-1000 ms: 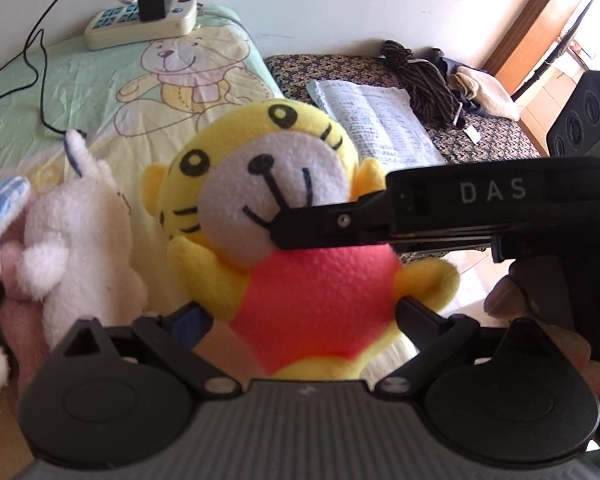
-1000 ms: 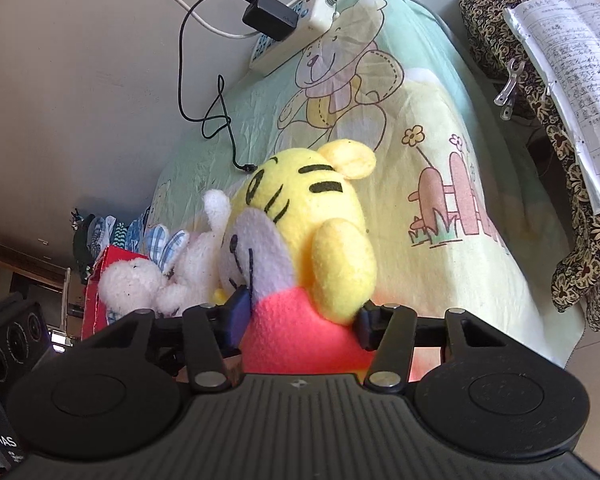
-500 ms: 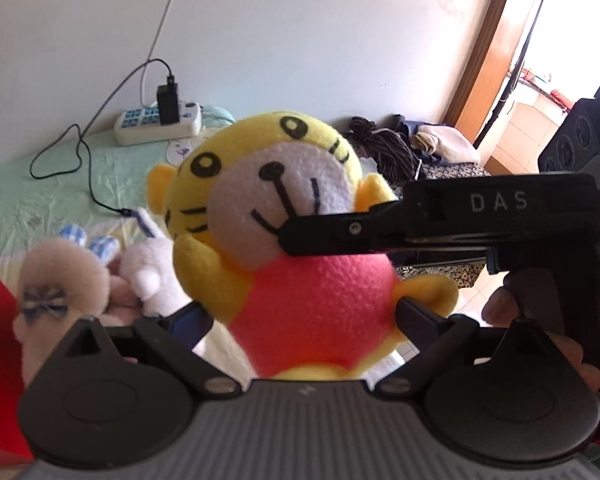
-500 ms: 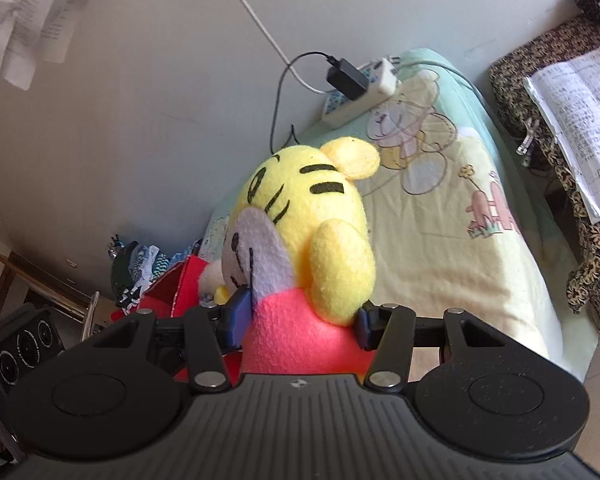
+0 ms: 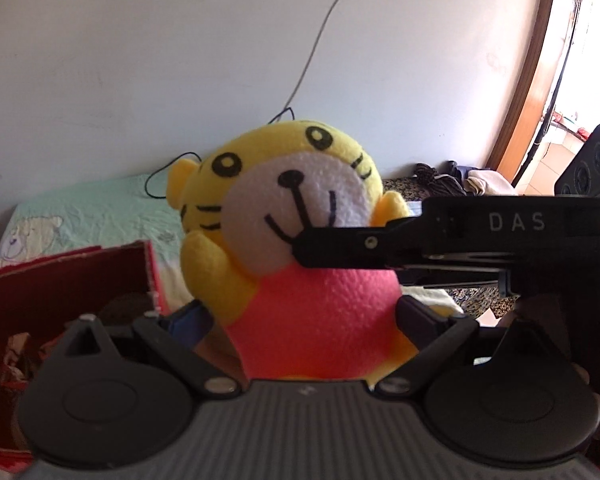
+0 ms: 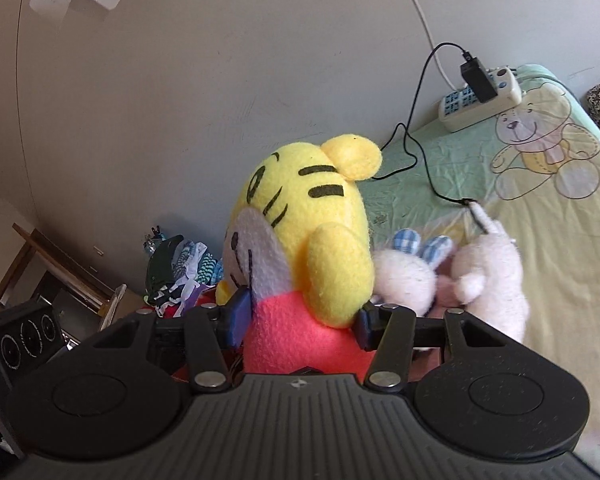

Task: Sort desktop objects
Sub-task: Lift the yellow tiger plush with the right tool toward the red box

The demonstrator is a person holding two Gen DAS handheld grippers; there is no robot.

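Observation:
A yellow tiger plush with a red body hangs in the air above the bed, held from two sides. My left gripper is shut on its red belly, pads pressing into both flanks. My right gripper is shut on the same tiger plush at chest level, under its arm. In the left wrist view a black finger of the right gripper, marked DAS, crosses in front of the toy's chin. The toy's feet are hidden behind the gripper bodies.
An open red box with dark contents stands low at the left. Two white plush rabbits lie on the bear-print sheet. A power strip with a cable sits by the wall. A patterned bench with clothes is behind.
Both grippers have risen with the tiger plush and swung left. The rabbits stayed on the bed, and the red box has come into the left wrist view.

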